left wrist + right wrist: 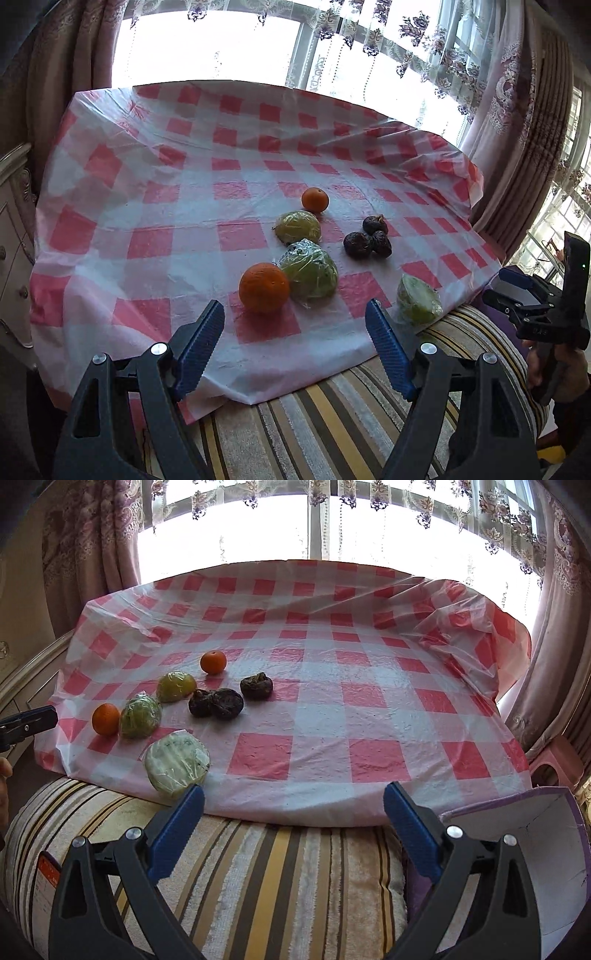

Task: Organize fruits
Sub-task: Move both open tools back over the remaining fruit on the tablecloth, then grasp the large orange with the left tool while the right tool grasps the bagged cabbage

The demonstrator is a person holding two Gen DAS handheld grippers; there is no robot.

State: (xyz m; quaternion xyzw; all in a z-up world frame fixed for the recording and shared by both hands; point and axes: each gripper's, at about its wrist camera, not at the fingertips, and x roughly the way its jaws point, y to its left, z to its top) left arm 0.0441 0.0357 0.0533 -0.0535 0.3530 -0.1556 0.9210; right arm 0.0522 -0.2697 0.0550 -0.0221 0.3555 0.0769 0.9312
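An open purple box (546, 849) is seen at the right edge, its inside hidden. Two oranges (263, 288), wrapped green fruits (309, 274) and dark fruits (367, 242) are laid loose on the checked desk cloth (369, 672). The left gripper (295, 354) and right gripper (293, 834) are held with jaws spread wide, grasping nothing.

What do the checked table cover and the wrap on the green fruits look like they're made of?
Checked table cover: thin plastic sheet, by its glossy crinkles and translucent raised far corner. Wrap on the green fruits, e.g. the nearest one: clear cling film, probably; shiny, wrinkled, bunched at the edges.
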